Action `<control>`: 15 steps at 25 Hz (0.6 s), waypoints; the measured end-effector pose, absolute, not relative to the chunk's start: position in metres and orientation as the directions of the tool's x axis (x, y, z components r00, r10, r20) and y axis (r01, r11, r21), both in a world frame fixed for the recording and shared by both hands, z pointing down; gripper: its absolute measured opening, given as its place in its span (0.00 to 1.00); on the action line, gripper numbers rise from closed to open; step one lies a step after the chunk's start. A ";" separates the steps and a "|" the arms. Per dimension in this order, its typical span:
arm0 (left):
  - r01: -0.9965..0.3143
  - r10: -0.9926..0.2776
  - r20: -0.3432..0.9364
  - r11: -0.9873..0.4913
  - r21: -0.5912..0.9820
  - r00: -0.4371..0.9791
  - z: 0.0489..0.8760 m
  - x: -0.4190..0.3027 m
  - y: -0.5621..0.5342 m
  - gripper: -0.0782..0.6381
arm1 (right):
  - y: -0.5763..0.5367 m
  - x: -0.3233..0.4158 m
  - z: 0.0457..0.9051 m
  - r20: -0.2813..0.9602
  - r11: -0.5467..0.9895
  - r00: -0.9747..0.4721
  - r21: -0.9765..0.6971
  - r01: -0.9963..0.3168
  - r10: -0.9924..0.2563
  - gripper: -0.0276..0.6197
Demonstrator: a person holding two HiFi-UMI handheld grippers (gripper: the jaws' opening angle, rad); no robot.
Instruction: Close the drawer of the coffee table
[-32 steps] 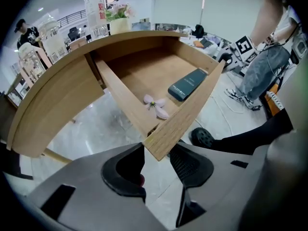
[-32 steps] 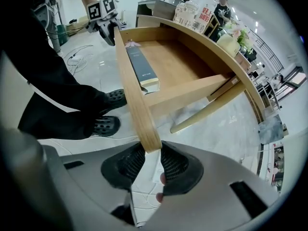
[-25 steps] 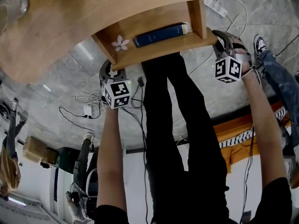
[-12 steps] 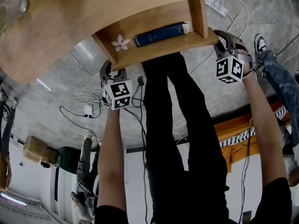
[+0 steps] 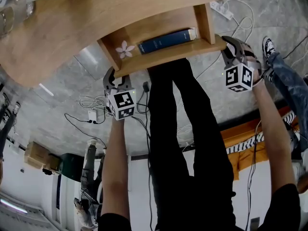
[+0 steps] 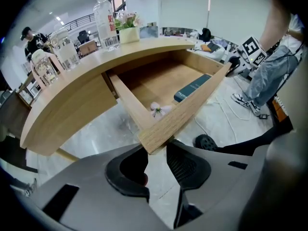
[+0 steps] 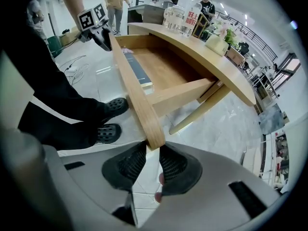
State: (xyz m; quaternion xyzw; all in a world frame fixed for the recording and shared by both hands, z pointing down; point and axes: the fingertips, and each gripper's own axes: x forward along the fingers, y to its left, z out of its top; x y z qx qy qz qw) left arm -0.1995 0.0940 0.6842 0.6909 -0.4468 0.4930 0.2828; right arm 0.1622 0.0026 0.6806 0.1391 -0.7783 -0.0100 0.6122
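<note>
Pinches the left end of the drawer [image 5: 166,56] front with the left gripper [image 6: 156,148], jaws partly apart, pads pressed on the corner of the board. Clamps the right end with the right gripper [image 7: 152,150] in the same way, board edge nipped between both pads. Stands open, drawn out from under the near edge of the table [image 5: 57,37]. Holds inside a blue book [image 5: 166,40] lying along the front board, and a pale flower [image 5: 125,48] in the left corner.
</note>
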 end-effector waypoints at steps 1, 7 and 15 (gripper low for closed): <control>-0.897 -0.339 0.934 -0.439 -0.051 0.112 0.684 -0.199 0.094 0.28 | 0.003 0.163 0.680 0.950 0.962 -0.213 0.184 -0.203 -0.227 0.17; -0.909 -0.399 0.911 -0.410 -0.078 0.102 0.668 -0.198 0.075 0.28 | -0.013 0.163 0.667 0.938 0.956 -0.236 0.207 -0.210 -0.255 0.17; -0.944 -0.459 0.887 -0.314 -0.099 0.060 0.664 -0.216 0.035 0.28 | -0.058 0.146 0.663 0.922 0.932 -0.235 0.243 -0.269 -0.308 0.17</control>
